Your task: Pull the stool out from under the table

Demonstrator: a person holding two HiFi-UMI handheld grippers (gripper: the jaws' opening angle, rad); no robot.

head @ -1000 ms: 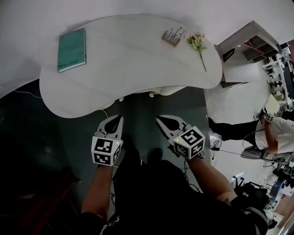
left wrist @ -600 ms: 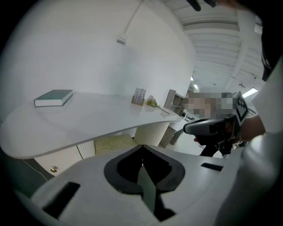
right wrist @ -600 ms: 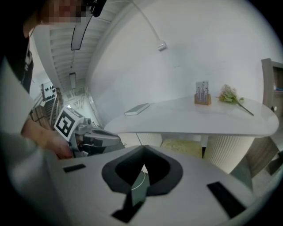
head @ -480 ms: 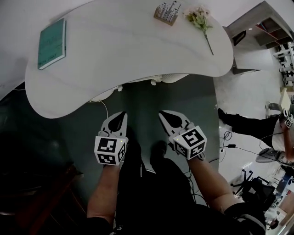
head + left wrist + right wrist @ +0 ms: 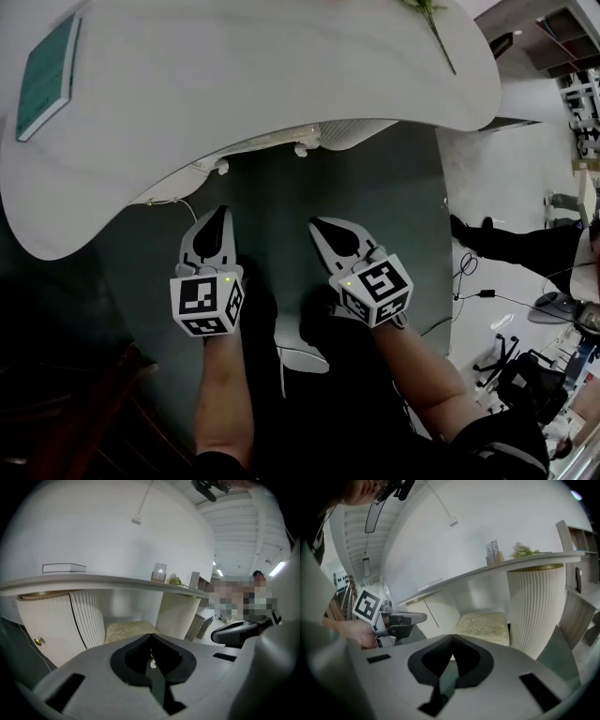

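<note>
The stool's cream patterned seat (image 5: 129,631) (image 5: 483,625) sits tucked under the white table (image 5: 262,75), between two ribbed table legs (image 5: 86,616) (image 5: 534,606). The tabletop hides the stool in the head view. My left gripper (image 5: 218,212) (image 5: 151,635) is shut and empty, pointing at the seat, a short way in front of the table edge. My right gripper (image 5: 316,225) (image 5: 452,637) is beside it, also shut with nothing between its jaws. Both are apart from the stool.
A teal book (image 5: 45,80) and a flower stem (image 5: 436,23) lie on the table. Dark green carpet (image 5: 375,206) runs under it. A person's legs (image 5: 525,244) and floor cables (image 5: 469,291) are at the right. Dark wooden furniture (image 5: 84,412) stands at the lower left.
The table has slid up and grown larger in the head view, with its edge now nearer both grippers. Both grippers stay shut and side by side.
</note>
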